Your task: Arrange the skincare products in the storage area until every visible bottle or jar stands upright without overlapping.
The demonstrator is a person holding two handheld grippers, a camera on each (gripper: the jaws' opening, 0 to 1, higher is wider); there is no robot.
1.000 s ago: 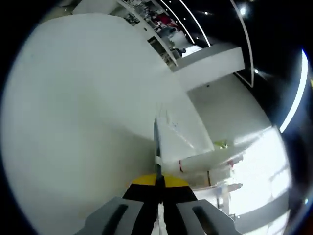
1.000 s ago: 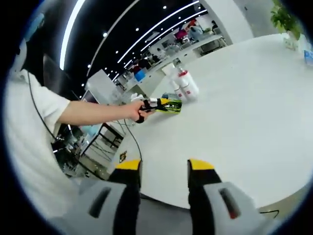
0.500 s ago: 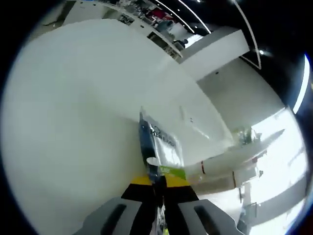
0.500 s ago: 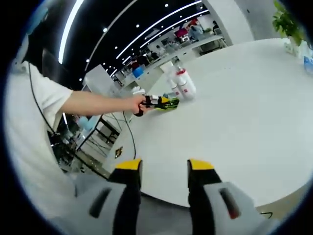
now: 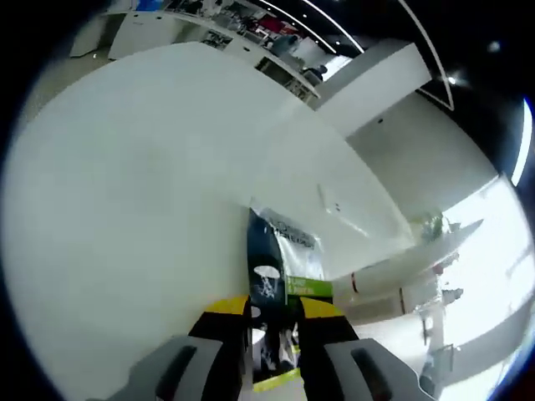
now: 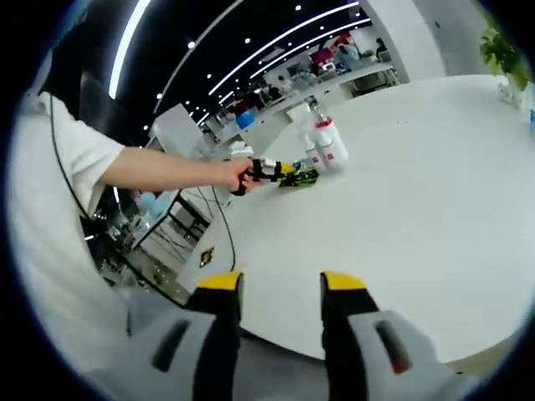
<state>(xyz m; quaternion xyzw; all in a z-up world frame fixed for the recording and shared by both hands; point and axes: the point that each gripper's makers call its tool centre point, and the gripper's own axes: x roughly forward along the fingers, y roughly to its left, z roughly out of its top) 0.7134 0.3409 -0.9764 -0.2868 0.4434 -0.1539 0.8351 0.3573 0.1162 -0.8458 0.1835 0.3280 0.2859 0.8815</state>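
Left gripper [image 5: 276,313] stretched low over round white worktop [image 5: 125,184], fingers clamped on dark green-labelled flat packet [image 5: 276,276] (two white red-banded bottles [image 6: 326,149] just beyond). Right gripper [image 6: 276,288] hovering, fingers parted, empty.

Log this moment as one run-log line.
left gripper: shut on green-and-dark sachet | right gripper: open, over white table | two white bottles: upright beside sachet

Dark green-labelled sachet [image 5: 276,292] flat on table; two white bottles [image 6: 326,146] upright.
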